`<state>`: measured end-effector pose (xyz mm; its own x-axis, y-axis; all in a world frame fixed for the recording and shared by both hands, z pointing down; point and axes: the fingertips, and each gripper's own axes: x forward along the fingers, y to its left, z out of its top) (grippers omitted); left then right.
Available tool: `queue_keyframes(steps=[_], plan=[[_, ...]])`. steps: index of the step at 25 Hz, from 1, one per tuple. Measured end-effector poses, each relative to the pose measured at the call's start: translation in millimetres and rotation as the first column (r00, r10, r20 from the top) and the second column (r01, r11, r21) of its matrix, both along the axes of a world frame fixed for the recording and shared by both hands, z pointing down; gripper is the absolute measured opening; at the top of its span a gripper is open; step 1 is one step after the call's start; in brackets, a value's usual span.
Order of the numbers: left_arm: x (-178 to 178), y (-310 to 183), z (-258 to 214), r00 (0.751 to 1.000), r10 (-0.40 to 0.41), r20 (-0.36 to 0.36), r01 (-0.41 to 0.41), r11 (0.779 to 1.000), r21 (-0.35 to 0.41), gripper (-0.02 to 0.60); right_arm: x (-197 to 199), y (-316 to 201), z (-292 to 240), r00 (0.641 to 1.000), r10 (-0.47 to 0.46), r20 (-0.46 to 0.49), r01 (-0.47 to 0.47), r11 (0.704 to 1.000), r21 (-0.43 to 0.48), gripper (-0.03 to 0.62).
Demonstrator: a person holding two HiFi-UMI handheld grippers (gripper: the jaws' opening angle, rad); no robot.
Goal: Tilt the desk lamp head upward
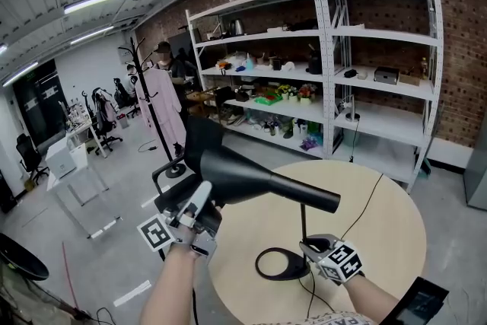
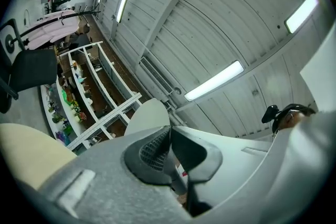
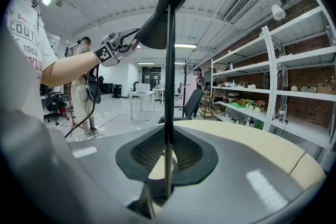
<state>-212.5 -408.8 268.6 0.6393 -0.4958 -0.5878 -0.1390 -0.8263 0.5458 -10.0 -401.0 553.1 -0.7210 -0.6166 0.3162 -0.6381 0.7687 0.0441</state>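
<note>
- Bracing comes nearest you: your right gripper (image 1: 312,248) has its jaws closed on the thin stem (image 3: 168,86) just above the ring base (image 1: 278,264). The right gripper view shows that stem running straight down between the two pads, gripped rather than loose as far as I can judge.
- Next out, your left gripper (image 1: 204,191) reaches up under the lamp head (image 1: 236,175). Its fingers (image 2: 152,155) are pressed together, and its own view shows only the ceiling (image 2: 210,18) beyond them, with nothing pinched.
- In the head view and the right gripper view those closed tips meet the head's wide rim, so you are nudging it, not holding it.
- The black head sits atop the stem over the round table (image 1: 388,217), wide mouth toward your left and narrow neck toward your right.
- My reading is that you are in the lifting step itself, with the tilt partly made. I cannot tell how much upward travel is left.
- The next move calls for a slow upward sweep of the left tips, in an arc about the stem's top, while the right clamp holds the base flat on the table. Closed tips can slide off a smooth rim, so stay square under it.
- Farther off, the cord (image 1: 369,198) trails toward the table's far edge, clear of both grippers, with the white shelves (image 1: 380,42) behind.
</note>
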Motion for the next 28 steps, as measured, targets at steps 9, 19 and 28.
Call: queue_keyframes(steps=[9, 19, 28], plan=[[4, 7, -18, 0.997, -0.039, 0.066, 0.036, 0.998, 0.051, 0.008, 1, 0, -1, 1.0, 0.011, -0.015, -0.011, 1.0, -0.002, 0.046], [10, 14, -30, 0.991, -0.065, 0.117, 0.056, 0.995, 0.077, 0.008, 1, 0, 0, 0.999, 0.017, -0.028, -0.018, 1.0, -0.005, 0.046], [16, 20, -42, 0.979, -0.091, 0.183, 0.07, 0.991, 0.115, 0.006, 0, -1, 1, 0.998, 0.022, -0.052, -0.022, 1.0, -0.007, 0.046]])
